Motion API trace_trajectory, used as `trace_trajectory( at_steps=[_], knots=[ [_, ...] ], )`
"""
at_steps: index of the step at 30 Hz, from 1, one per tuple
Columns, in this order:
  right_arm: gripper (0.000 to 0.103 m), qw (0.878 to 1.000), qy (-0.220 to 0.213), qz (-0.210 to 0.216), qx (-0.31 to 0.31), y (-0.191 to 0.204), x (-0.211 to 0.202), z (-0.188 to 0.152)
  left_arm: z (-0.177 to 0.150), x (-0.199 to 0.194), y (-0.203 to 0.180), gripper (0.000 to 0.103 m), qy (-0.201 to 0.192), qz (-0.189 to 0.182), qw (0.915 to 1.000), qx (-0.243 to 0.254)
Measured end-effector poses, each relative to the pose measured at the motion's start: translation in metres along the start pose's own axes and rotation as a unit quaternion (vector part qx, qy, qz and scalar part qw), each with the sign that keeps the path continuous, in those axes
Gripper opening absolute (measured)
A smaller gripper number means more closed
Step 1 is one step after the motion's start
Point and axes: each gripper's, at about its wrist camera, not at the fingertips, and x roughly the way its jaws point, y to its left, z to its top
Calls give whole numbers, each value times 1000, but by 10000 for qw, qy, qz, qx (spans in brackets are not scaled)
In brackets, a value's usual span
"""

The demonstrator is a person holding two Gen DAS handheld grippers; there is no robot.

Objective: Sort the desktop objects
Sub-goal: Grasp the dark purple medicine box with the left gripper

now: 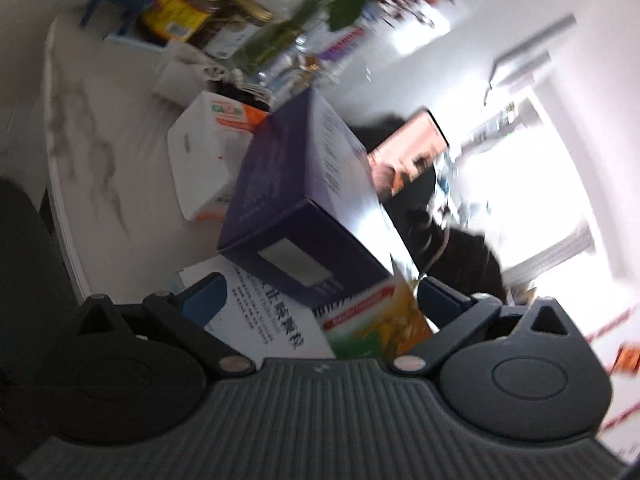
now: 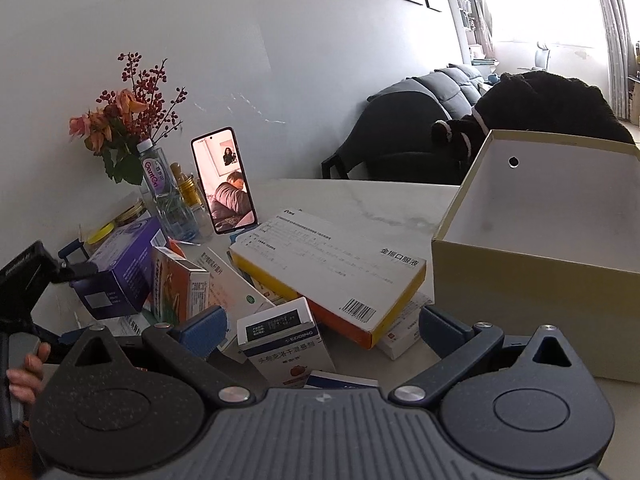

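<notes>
Several medicine boxes lie heaped on the white marble table. In the tilted, blurred left wrist view my left gripper is open over a white leaflet box, beside a dark purple box and a green-orange box. In the right wrist view my right gripper is open above a small white-blue box. A large yellow-white box lies just beyond. An open beige cardboard box stands empty at the right. The left gripper body shows at the left by the purple box.
A phone stands upright with its screen lit near the wall. A vase bottle with flowers and jars stand at the back left. A white-orange box lies behind the purple one. A dark chair and sofa lie beyond the table.
</notes>
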Motion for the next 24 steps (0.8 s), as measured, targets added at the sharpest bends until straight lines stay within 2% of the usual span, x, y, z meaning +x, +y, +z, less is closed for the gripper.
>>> trace_trajectory(
  at_steps=[6, 10, 14, 16, 19, 24],
  knots=[
    [103, 10000, 4, 40, -8, 0, 0, -1, -6, 0, 16, 100, -580, -138, 9926, -1062],
    [103, 10000, 47, 57, -39, 2, 1, -1, -11, 1, 17, 96, -949, -158, 9869, -1297],
    [103, 9999, 21, 92, -90, 4, 0, 0, -10, 11, 17, 88, -1030, -86, 9834, -1492],
    [103, 9999, 32, 93, -86, 4, 0, 0, -11, 15, 16, 82, -1041, -69, 9831, -1504],
    [103, 9999, 55, 89, -59, 3, 0, -1, -12, 16, 12, 80, -1098, -13, 9839, -1412],
    [103, 9999, 87, 84, -12, 1, 2, -2, -11, 12, -1, 73, -1249, 162, 9883, -864]
  ],
)
